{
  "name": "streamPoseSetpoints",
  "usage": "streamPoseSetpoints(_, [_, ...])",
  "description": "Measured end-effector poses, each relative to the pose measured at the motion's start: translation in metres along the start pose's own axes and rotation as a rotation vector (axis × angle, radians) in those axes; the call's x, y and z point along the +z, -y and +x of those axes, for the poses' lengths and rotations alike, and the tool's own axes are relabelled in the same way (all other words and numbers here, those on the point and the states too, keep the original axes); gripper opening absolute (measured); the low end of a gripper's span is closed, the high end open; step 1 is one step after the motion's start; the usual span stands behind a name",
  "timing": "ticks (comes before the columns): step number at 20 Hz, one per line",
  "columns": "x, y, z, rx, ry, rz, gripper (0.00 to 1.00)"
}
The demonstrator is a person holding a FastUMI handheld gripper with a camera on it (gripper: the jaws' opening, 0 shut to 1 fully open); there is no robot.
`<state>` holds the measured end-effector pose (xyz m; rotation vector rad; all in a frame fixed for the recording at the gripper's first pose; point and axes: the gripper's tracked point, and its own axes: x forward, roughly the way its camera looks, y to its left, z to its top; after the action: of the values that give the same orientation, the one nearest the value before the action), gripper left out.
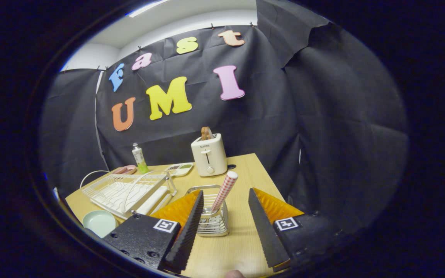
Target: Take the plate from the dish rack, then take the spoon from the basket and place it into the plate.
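— Spoon (224,192): location?
— Upright in the wire basket (211,216), checked handle leaning out, between the fingers of the hand-held gripper (230,227).
— Gripper state?
— Fingers spread wide, touching nothing.
— Plate (99,222)?
— Flat on the worktop (226,251), just beside the dish rack (126,191) — toaster (209,155) beyond.

Lit evenly from above by a bright ceiling strip (147,7), blown out to white. Stayed sharp mid-scene on the toaster (209,155) and table (245,170), with only soft, faint shadows there. Bowed strongly toward the rim, darkened there too, and softened slightly on the nearest parts of the open gripper (226,227).
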<state>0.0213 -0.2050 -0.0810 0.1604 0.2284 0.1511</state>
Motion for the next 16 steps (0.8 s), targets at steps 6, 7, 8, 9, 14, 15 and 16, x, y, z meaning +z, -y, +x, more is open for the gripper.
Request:
streamPoseSetpoints(6, [-0.001,-0.008,0.016,0.050,-0.020,0.089,0.37])
streamPoseSetpoints(7, [0.002,-0.013,0.016,0.060,-0.024,0.102,0.25])
streamPoseSetpoints(8, [0.005,-0.020,0.013,0.079,-0.031,0.110,0.22])
streamPoseSetpoints(9, [0.007,-0.023,0.011,0.079,-0.033,0.100,0.18])
streamPoseSetpoints(14, [0.049,-0.028,-0.008,-0.018,0.053,-0.032,0.10])
streamPoseSetpoints(15, [0.064,-0.028,-0.016,-0.051,0.089,-0.056,0.10])
streamPoseSetpoints(16, [0.079,-0.029,-0.025,-0.079,0.122,-0.074,0.10])
